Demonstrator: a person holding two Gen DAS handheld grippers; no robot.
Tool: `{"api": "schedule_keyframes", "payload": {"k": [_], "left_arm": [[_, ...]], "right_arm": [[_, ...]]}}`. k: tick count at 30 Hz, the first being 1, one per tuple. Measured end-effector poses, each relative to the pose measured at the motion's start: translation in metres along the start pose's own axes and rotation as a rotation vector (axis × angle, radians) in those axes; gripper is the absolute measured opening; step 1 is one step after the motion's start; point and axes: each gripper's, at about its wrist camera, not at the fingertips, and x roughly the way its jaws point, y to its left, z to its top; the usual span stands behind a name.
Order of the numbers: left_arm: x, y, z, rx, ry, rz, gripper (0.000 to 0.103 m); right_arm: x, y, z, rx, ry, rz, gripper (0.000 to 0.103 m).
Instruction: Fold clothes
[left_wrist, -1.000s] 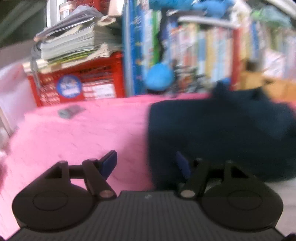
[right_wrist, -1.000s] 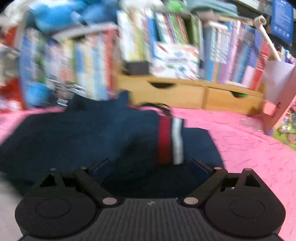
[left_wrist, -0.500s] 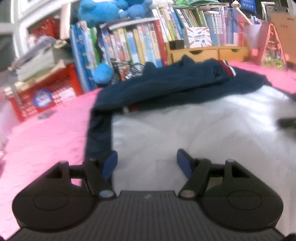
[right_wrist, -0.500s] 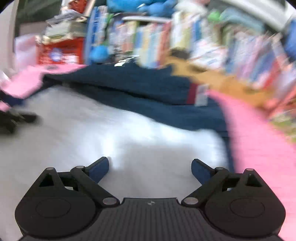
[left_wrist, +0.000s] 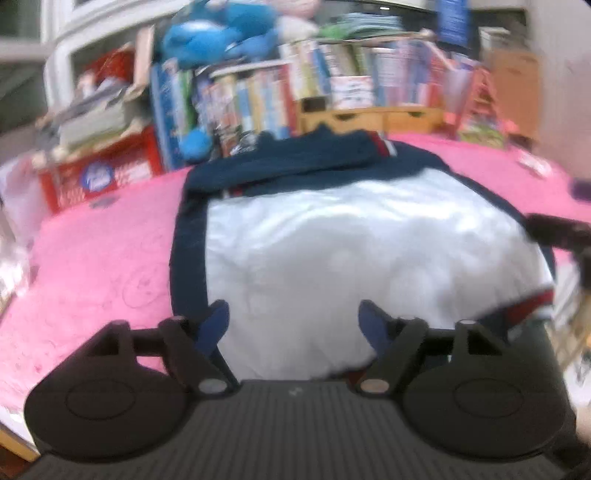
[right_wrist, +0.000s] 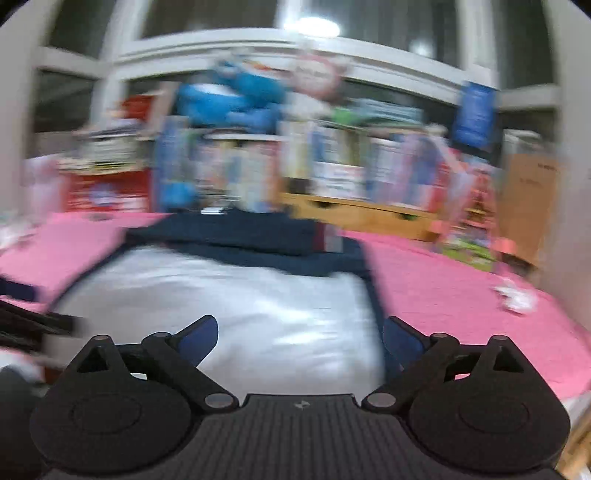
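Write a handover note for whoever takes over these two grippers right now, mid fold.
Left gripper: jaws opening, nothing between them; it is over the near left part of the garment.
Right gripper: jaws opening, nothing held; over the near right part.
The navy and white garment lies flat on the pink cover, white panel up, navy sleeves folded across the far end by the bookshelf.
Done: sleeves folded in.
Left, likely: take the near hem at both corners and fold it toward the far end, then smooth.
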Motion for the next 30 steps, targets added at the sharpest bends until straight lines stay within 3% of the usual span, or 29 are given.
{"api": "schedule_keyframes", "payload": {"k": [7, 15, 30], "left_arm": [[0.017, 0.002, -0.004, -0.001, 0.071, 0.000, 0.079], [0.015, -0.002, -0.006, 0.011, 0.081, 0.006, 0.079], [0.019, -0.006, -0.005, 0.047, 0.106, 0.003, 0.081]], "right_arm": [[0.008, 0.059, -0.015, -0.152, 0.086, 0.075, 0.101], [0.009, 0.052, -0.027, -0.081, 0.125, 0.076, 0.101], [0.015, 0.054, -0.033, -0.091, 0.163, 0.105, 0.101]]}}
